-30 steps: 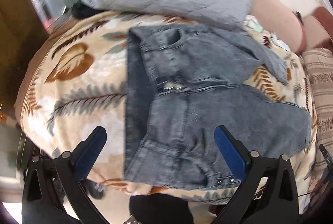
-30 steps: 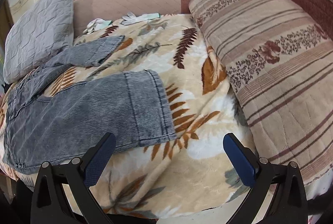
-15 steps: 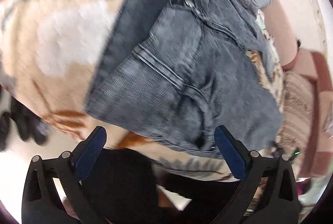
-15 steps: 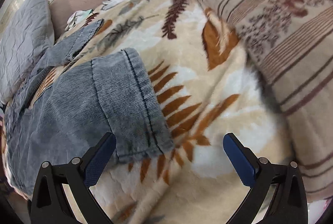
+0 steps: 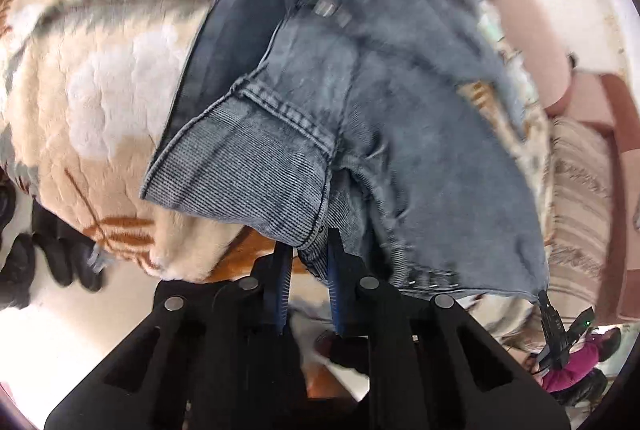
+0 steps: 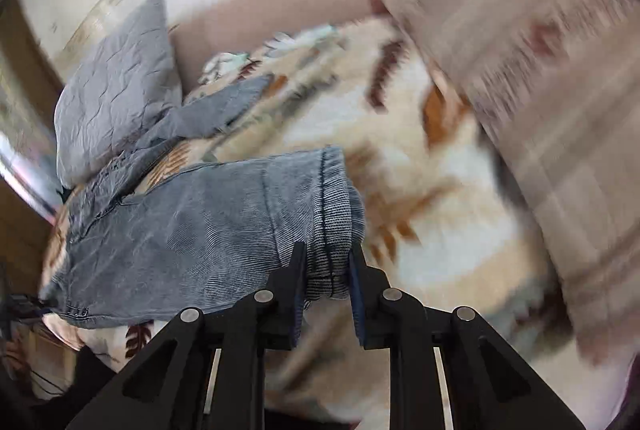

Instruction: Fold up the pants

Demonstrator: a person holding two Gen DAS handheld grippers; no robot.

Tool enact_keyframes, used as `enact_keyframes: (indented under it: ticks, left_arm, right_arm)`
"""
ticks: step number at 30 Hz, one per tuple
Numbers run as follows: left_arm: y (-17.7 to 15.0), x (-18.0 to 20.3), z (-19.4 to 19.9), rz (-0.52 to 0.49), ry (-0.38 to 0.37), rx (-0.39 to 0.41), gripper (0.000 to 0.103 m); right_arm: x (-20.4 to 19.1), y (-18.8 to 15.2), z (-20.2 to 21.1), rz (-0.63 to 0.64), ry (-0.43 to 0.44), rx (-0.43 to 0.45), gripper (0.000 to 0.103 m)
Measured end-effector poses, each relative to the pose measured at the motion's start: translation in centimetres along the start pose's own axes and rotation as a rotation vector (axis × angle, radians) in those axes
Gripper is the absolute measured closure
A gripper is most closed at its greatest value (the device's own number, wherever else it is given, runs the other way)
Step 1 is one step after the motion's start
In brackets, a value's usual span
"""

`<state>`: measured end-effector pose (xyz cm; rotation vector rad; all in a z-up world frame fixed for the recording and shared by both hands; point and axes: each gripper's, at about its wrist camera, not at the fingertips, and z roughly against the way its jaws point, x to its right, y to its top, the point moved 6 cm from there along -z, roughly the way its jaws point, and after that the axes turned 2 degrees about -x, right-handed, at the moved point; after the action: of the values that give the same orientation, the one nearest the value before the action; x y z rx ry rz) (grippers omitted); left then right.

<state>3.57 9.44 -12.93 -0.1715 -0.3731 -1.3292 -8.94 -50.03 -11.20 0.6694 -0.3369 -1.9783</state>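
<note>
Grey-blue denim pants (image 5: 400, 134) lie on a leaf-patterned blanket (image 5: 100, 70). My left gripper (image 5: 308, 250) is shut on the waistband corner nearest me and lifts it off the blanket. In the right wrist view the pants (image 6: 200, 226) stretch to the left, one leg toward me and the other leg (image 6: 216, 110) lying further back. My right gripper (image 6: 326, 262) is shut on the hem of the near leg, which bunches between the fingers. The right gripper also shows at the far hem in the left wrist view (image 5: 554, 326).
A grey quilted pillow (image 6: 116, 82) lies at the head of the bed beside the pants. A striped brown bedcover (image 6: 540, 70) is piled to the right. The blanket's (image 6: 440, 230) edge and floor are just below both grippers. Dark shoes (image 5: 24, 262) sit on the floor at left.
Both grippers moved in on the pants and closed: the left on the waistband corner, the right on the near leg's hem. Both corners are now raised off the blanket.
</note>
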Motion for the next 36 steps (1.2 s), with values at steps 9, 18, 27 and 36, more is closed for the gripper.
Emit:
enact_keyframes:
  ticks: [9, 18, 27, 36]
  left_arm:
    - [-1.3, -0.8, 4.2, -0.235, -0.087, 0.015, 0.083]
    - [6.9, 0.3, 1.3, -0.13, -0.002, 0.064, 0.036]
    - [6.5, 3.3, -2.4, -0.196, 0.121, 0.036, 0.064]
    - [10.2, 1.6, 3.5, -0.14, 0.026, 0.132, 0.052]
  right_arm:
    - [1.4, 1.7, 1.5, -0.054, -0.033, 0.036, 0.03]
    - [-2.1, 7.8, -6.5, -0.023, -0.009, -0.052, 0.026]
    - [-3.7, 8.5, -9.8, 0.143, -0.141, -0.071, 0.087]
    - [-7.1, 14.2, -7.1, 0.097, 0.007, 0.021, 0.052]
